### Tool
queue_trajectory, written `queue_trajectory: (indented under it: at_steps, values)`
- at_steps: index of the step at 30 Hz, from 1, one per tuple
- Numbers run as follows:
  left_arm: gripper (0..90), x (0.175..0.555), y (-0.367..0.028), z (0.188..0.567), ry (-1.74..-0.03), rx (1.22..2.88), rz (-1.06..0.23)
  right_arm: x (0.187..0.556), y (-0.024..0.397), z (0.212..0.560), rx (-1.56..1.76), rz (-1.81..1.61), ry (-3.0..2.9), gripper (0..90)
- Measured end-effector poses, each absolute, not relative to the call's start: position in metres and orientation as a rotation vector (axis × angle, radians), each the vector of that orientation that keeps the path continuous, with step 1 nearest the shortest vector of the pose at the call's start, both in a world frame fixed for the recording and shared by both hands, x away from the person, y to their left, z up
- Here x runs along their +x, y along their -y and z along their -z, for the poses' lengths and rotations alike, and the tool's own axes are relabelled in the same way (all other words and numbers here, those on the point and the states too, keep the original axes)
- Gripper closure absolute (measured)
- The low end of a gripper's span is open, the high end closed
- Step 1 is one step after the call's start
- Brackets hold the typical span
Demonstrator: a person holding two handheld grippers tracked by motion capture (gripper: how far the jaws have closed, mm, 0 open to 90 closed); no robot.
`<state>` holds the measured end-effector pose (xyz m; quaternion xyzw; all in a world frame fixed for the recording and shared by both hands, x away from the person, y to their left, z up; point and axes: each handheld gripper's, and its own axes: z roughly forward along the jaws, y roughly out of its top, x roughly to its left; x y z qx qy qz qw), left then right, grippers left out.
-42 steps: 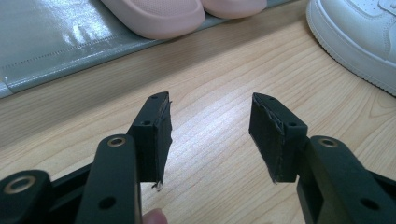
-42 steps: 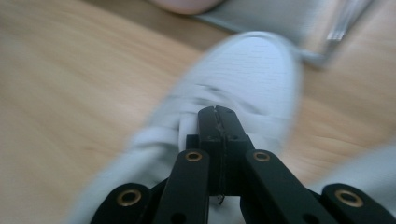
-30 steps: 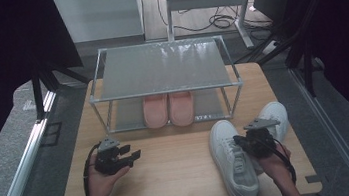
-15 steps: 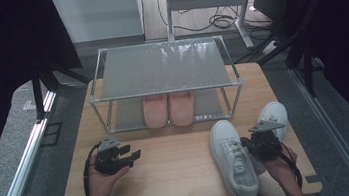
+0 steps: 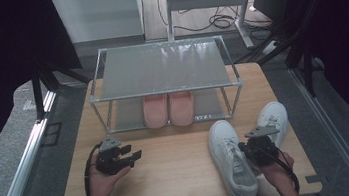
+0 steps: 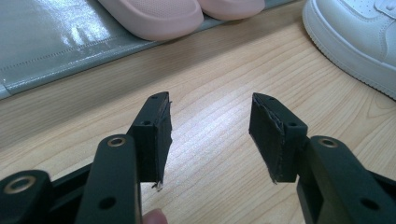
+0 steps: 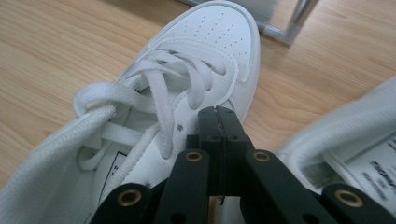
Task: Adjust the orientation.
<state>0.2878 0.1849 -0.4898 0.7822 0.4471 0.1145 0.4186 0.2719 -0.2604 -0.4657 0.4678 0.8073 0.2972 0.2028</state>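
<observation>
Compared with one second ago, the right tongs (image 5: 255,149) have shifted slightly toward the person and now sit lower between the two white sneakers. The left tongs (image 5: 128,160) and both sneakers hold the same positions as before.

The right hand (image 5: 274,169) enters from the bottom edge of the high view and holds its tongs low over the counter (image 5: 182,177). In the right gripper view the two jaws are pressed flat together with no gap. They lie against the side of the near sneaker (image 7: 187,93), beside its laces. Whether any part of the shoe is pinched between them cannot be determined.

The left hand (image 5: 103,180) rests on the counter at the left. Its tongs point toward the right and are spread wide, with bare wood visible between the jaws in the left gripper view.

The near sneaker (image 5: 231,159) lies on the counter right of centre. Its long axis runs front to back, toe toward the shoe rack (image 5: 164,69) and heel toward the person. The second sneaker (image 5: 273,118) lies just beside it on the right, angled slightly outward.

A pair of pink slippers (image 5: 169,109) sits on the lower shelf of the rack, toes facing the person.
</observation>
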Motion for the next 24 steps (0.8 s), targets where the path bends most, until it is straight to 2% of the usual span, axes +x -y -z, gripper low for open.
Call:
queue_trajectory:
  at_steps: [24]
  values:
    - [49.3, 0.288, -0.187, 0.49, -1.125, 1.957, -0.286, 0.285, 0.215, 0.468, 1.139, -0.936, -2.397, 90.0]
